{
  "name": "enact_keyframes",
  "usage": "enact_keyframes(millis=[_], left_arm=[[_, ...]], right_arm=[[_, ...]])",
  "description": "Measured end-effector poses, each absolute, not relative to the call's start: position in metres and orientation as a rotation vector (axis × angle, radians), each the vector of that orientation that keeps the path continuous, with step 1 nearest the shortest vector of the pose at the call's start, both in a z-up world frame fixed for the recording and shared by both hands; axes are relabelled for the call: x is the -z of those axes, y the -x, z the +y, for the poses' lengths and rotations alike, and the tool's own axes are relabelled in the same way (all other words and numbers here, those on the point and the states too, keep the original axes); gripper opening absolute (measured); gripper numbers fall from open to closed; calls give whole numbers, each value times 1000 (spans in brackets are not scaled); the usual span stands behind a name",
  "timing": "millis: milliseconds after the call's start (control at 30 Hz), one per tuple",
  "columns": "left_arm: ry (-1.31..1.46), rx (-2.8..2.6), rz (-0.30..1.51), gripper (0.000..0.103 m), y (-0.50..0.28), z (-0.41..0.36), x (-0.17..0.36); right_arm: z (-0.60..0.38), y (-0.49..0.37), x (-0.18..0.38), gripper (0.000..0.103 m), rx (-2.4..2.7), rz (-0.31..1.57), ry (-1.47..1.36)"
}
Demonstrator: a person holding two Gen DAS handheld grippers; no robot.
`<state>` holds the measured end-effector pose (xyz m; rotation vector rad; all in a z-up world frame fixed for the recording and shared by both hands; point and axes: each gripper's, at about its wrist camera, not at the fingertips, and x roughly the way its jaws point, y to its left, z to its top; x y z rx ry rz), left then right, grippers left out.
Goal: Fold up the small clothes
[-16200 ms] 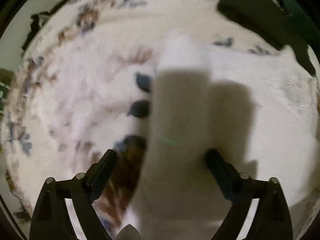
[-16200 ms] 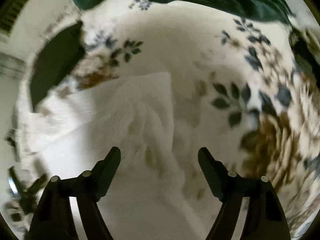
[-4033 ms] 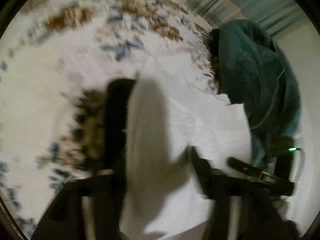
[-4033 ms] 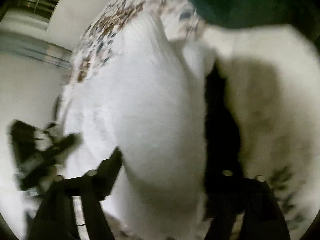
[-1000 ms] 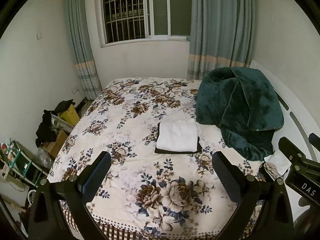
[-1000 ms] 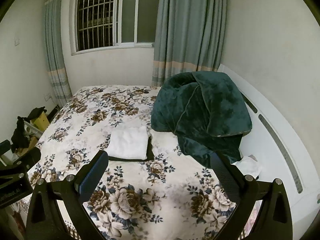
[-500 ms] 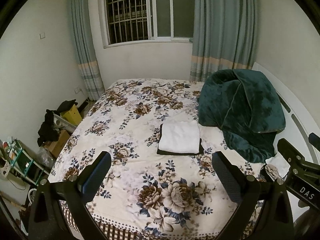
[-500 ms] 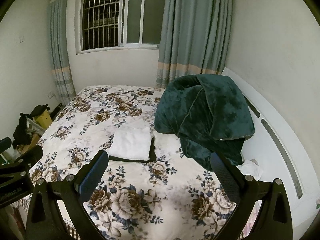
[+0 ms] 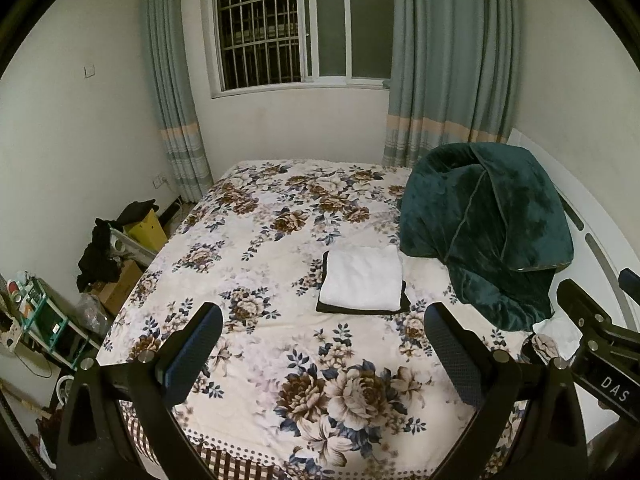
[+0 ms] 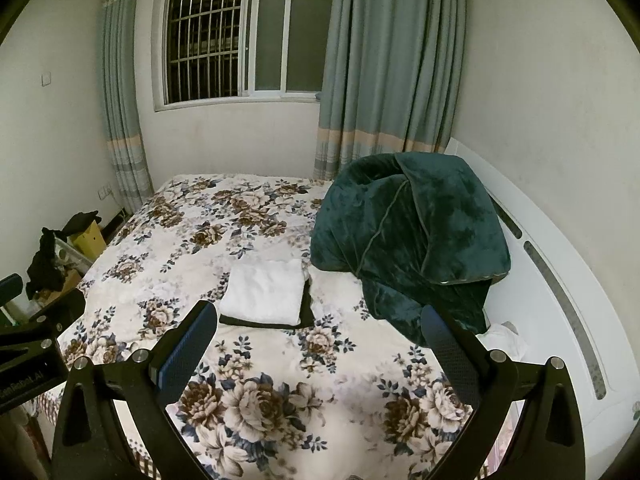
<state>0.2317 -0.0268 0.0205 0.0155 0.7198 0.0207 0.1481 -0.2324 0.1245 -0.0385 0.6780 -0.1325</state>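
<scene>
**Resting folded clothes on a flowered bed, both claws held back and empty**

Lying near the middle of the bed, a white folded garment (image 9: 362,282) sits squarely on top of a black folded garment (image 9: 360,310), whose dark edge shows along the near side and at one end. From this far off it is hard to tell what kind of clothes they are. The stack rests flat on the floral bedspread (image 9: 280,360), printed with brown and blue blooms on cream.

Just beside the stack, toward the headboard side, a dark green blanket (image 9: 484,224) is heaped in a tall mound. A small crumpled white cloth (image 10: 504,338) lies at the foot of that mound, near the white headboard (image 10: 560,280).

The left claw (image 9: 322,350) hangs above the near end of the bed with its jaws spread wide apart, gripping nothing. The right claw (image 10: 320,346) does the same, jaws wide and empty, well apart from the stack.

Behind the bed are a barred window (image 9: 300,28) and grey-green curtains (image 9: 452,60). Boxes and dark clothing (image 9: 104,252) clutter the floor by the left wall.
</scene>
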Motion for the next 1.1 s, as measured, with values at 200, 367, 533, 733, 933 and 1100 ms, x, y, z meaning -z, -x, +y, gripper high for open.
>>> enact_keyframes(millis=[200, 367, 533, 733, 933, 1100], left_arm=[[-15, -21, 719, 103, -232, -26, -22], [-14, -22, 720, 103, -232, -27, -22], [-16, -24, 719, 103, -232, -27, -21], [-18, -23, 716, 103, -235, -31, -23], [-16, -23, 716, 103, -234, -31, -23], [-16, -25, 717, 103, -234, -30, -24]], right_arm=[[-230, -152, -126, 103, 127, 681, 41], [-228, -152, -126, 103, 129, 679, 41], [-228, -151, -126, 103, 129, 678, 40], [-226, -157, -127, 103, 128, 677, 40], [-225, -157, -126, 103, 128, 675, 40], [-226, -155, -125, 103, 125, 677, 39]])
